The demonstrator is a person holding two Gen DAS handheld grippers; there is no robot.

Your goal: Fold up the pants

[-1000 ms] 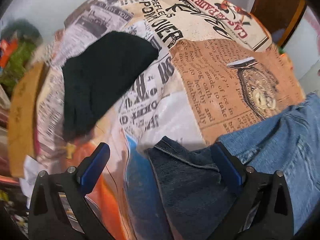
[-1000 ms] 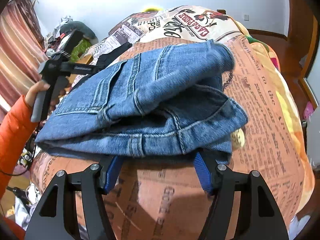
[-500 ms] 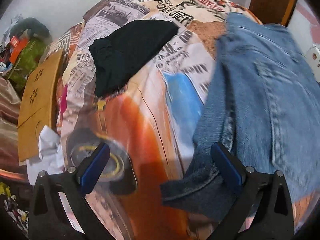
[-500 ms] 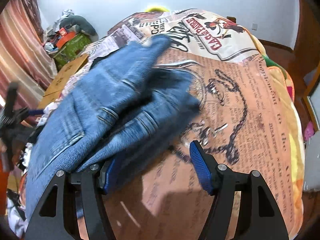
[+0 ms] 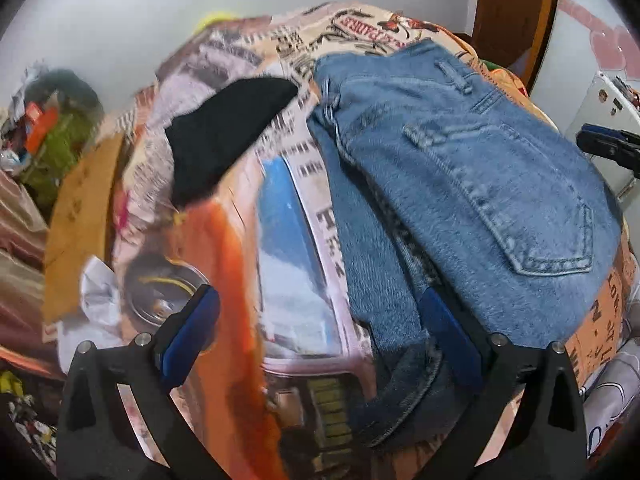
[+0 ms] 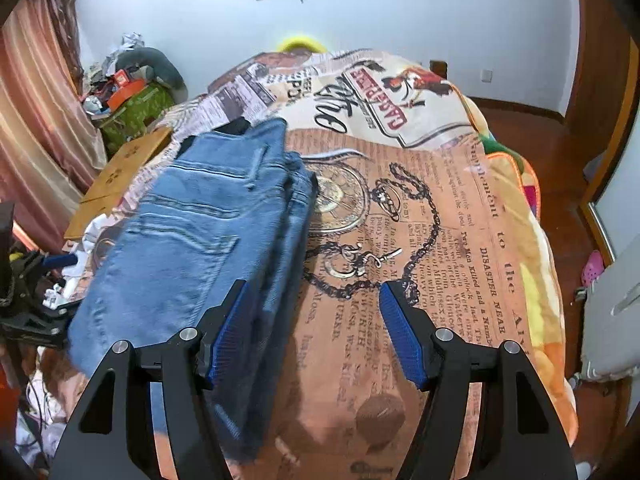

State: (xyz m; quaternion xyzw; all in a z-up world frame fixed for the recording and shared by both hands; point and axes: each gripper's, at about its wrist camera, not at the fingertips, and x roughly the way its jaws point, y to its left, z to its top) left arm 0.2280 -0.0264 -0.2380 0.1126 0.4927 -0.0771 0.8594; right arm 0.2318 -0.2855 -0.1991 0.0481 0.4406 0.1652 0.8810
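Both claws stand open and grip nothing: the left claw [image 5: 320, 340] over the bedspread [image 5: 288, 248], the right claw [image 6: 312, 332] beside the folded jeans [image 6: 200, 240]. Their long axis runs near-left to far; the near end is blurred, and they partly hide a black garment [image 5: 224, 140]

The folded faded-blue denim pants [image 5: 480, 184] show paler stitching and a darker blue inner hem. Under them, the newspaper-print cotton bedspread [image 6: 460, 240] is tan, cream and orange with black lettering. Beside the pants lies a plain black cloth [image 5: 224, 136].
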